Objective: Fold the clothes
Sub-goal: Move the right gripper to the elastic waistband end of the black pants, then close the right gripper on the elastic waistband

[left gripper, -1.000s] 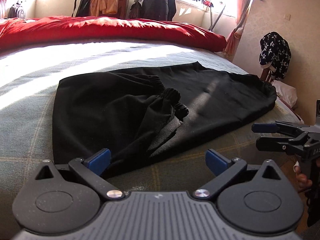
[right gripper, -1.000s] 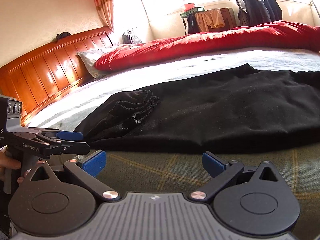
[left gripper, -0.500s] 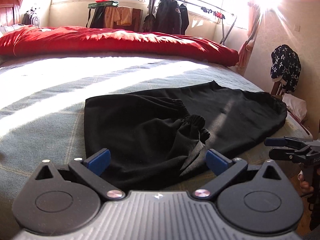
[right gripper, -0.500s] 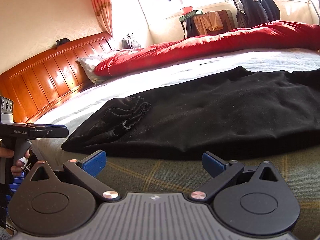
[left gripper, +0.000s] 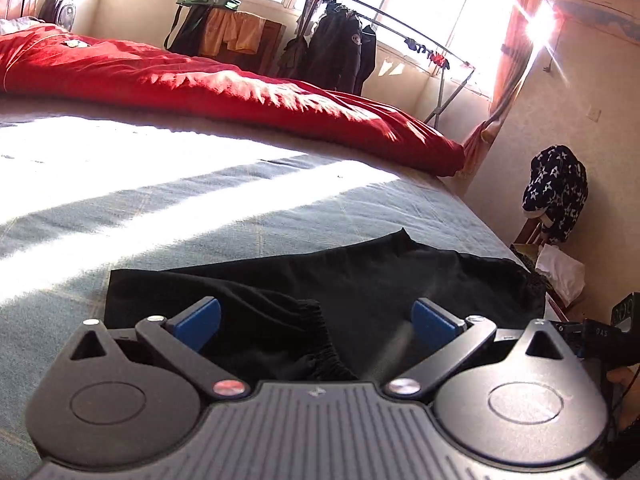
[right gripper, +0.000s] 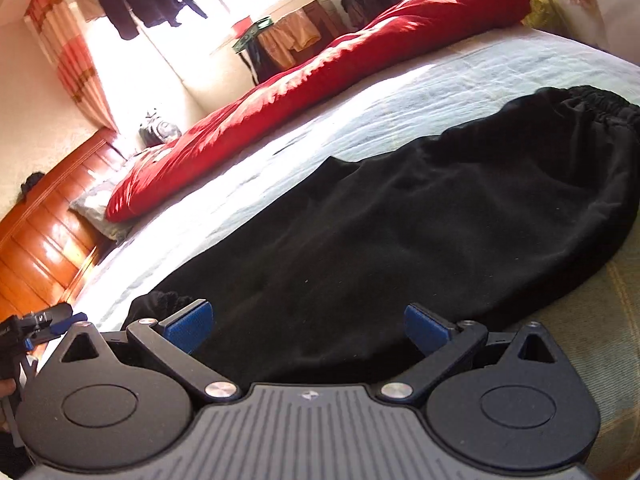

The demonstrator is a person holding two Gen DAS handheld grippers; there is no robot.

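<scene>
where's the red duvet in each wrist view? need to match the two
Left wrist: red duvet runs across the upper left to centre, along the far side of the bed.
Right wrist: red duvet is a diagonal band from upper right down to left centre.
Shared landmark: the black garment, lying nearer than the duvet in both.

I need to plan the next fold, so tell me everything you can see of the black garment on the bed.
The black garment looks like soft, matte knit trousers, already doubled over. It lies flat on the grey-green checked bedsheet, near the bed's edge. A gathered elastic waistband shows at one end; ribbed cuffs lie bunched on top at the other. The left gripper and right gripper are both open, low over its near edge, gripping nothing; contact cannot be told.
</scene>
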